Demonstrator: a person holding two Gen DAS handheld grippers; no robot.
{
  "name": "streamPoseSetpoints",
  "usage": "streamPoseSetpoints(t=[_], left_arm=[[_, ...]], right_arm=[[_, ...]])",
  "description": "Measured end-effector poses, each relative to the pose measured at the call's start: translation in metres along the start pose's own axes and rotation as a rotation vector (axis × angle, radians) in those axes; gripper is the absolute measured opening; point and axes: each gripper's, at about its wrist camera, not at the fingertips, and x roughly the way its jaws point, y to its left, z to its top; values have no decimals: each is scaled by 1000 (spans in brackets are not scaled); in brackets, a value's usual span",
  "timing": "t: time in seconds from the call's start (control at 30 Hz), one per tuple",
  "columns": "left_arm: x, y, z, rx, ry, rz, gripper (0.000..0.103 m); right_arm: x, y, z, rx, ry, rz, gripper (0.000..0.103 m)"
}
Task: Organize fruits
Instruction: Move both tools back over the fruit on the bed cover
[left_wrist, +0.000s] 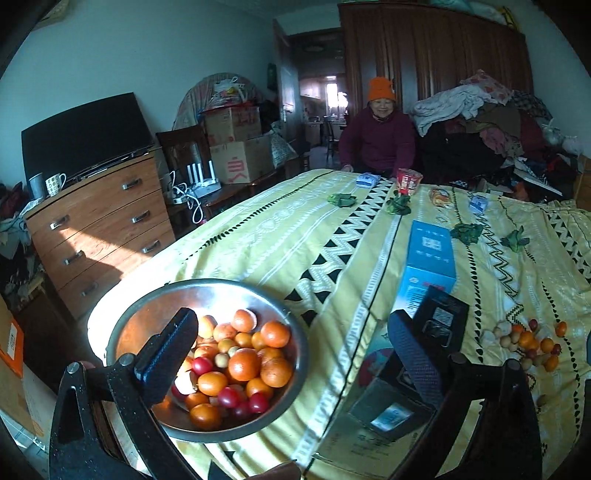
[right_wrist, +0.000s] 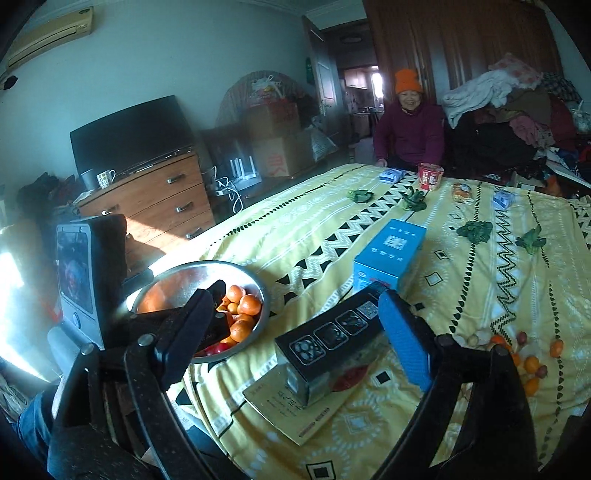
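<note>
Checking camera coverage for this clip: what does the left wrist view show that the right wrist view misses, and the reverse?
Only the left wrist view: the whole fruit heap in the bowl, including red fruits, and more of the loose fruit.

Only the right wrist view: the air conditioner, a booklet under the black box, and the left device's screen.

Both: bowl, blue box, black box, greens, woman, dresser, open empty tongs.

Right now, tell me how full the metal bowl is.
Roughly half full: the metal bowl holds a heap of oranges and small red fruits, with bare inner wall showing above them.
</note>
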Motion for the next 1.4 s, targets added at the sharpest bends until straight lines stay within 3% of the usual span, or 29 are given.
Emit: streamPoseSetpoints(t=[0.47,0.6,0.7,0.77,0.83,0.87,0.93,1.03,1.23,1.4], left_arm=[[-22,-89,3,132,-19,-81,103],[-21,-117,-7,158,11,-221,103],[-10,-138,-19,131,76,-404,103],[3,-153,-30,110,119,-459,103],[20,-164,-42,89,176,-493,103],[29,-170,-49,84,207,-509,103],[41,-181,-63,90,239,-510,103],[56,-195,-77,107,274,-513,103],[74,-218,-88,165,301,-536,103],[90,-238,-99,178,332,-570,101]], right_arm=[[-45,-60,-21,87,-54,-38,92],[-63,-91,-32,121,-96,-47,91],[-83,-139,-56,188,-136,-74,84],[-85,-180,-81,250,-71,-143,61],[-77,-216,-110,304,17,-213,44],[-71,-231,-127,317,66,-247,40],[-57,-246,-153,333,142,-273,37],[-32,-254,-178,372,227,-240,36],[32,-248,-184,338,296,-173,38],[72,-251,-194,281,379,-174,38]])
